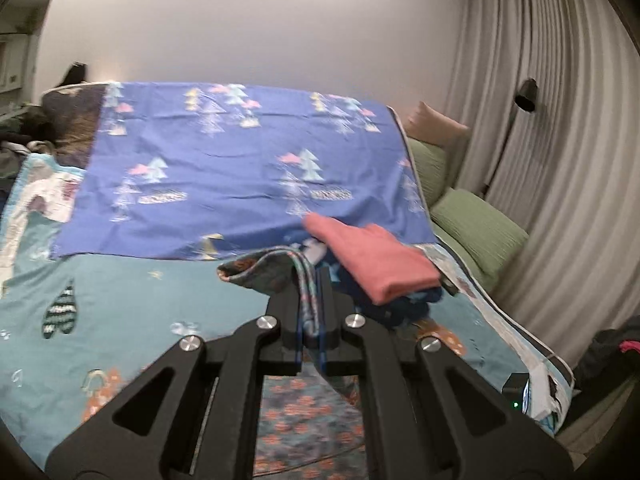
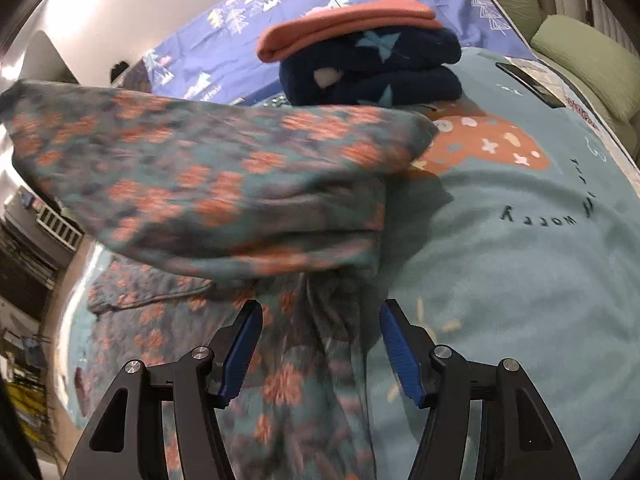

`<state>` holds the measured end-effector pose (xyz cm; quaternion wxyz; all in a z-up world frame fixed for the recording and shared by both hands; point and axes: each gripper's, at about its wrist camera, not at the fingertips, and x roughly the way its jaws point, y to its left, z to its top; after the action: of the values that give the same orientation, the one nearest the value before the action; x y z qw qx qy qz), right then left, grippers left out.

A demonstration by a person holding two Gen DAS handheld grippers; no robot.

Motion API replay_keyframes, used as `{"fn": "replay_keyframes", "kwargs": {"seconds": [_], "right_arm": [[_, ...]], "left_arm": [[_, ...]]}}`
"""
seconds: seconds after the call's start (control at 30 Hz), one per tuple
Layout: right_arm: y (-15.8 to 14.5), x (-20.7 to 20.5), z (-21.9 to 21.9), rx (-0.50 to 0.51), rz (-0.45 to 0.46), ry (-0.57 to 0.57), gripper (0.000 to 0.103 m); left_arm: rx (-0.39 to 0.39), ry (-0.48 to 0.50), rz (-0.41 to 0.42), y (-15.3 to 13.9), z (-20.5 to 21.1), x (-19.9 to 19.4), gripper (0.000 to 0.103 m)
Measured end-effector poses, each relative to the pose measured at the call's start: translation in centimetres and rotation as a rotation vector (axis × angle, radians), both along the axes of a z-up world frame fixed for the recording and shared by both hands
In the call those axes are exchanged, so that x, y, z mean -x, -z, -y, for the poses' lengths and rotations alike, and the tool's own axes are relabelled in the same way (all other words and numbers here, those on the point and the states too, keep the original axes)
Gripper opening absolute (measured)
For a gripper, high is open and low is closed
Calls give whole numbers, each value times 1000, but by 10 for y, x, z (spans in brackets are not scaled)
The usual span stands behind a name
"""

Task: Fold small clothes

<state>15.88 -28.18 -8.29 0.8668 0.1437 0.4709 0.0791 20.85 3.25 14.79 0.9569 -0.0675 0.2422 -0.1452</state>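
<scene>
Teal floral cotton garment (image 2: 208,168) pinched in my left gripper (image 1: 310,312), lifted for fold; right gripper (image 2: 320,344) spread, cloth between unpressed.

Ahead and right of the fingers, the light teal printed bed cover (image 2: 520,280) bears dark lettering, seen upside down. Only "worry" reads there. The letters beside it are too blurred.

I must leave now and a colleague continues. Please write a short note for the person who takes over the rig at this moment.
Left gripper: shut on the floral garment, an edge of it lifted.
Right gripper: open, fingers either side of the bunched floral cloth, not pressing.
Done: pink folded piece stacked on the folded navy star piece, on the teal bedspread.
Left: finish folding the floral garment, add to the stack.
</scene>
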Motion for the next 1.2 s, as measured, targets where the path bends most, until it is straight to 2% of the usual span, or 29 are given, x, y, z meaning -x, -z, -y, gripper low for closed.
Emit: {"fn": "replay_keyframes", "kwargs": {"seconds": [0.1,0.2,0.47,0.67,0.7,0.8,0.9,1.03,1.17,1.2], "right_arm": [[2,-7,-1,12,6,13,62],[-1,-13,-2,17,19,26,62],[-2,-25,-9,85,26,39,62],[-1,-22,-10,111,30,49,61],[-2,-21,-8,118,41,67,60],[-9,-10,4,110,94,157,49],[-9,-4,20,94,91,220,48],[5,-5,33,39,34,163,48],[0,7,32,87,51,83,49],[0,8,32,92,52,72,49]], "left_arm": [[-9,-56,20,4,-23,7,6],[11,-105,-2,19,-51,11,6],[28,-175,-125,92,-102,15,6],[74,-186,-182,129,-121,23,6],[89,-185,-191,135,-124,25,6],[97,-180,-237,155,-128,27,15],[63,-191,-302,182,-129,30,15],[69,-218,-389,215,-140,35,15],[143,-215,-433,224,-152,39,16],[152,-214,-433,224,-152,39,21]]}}
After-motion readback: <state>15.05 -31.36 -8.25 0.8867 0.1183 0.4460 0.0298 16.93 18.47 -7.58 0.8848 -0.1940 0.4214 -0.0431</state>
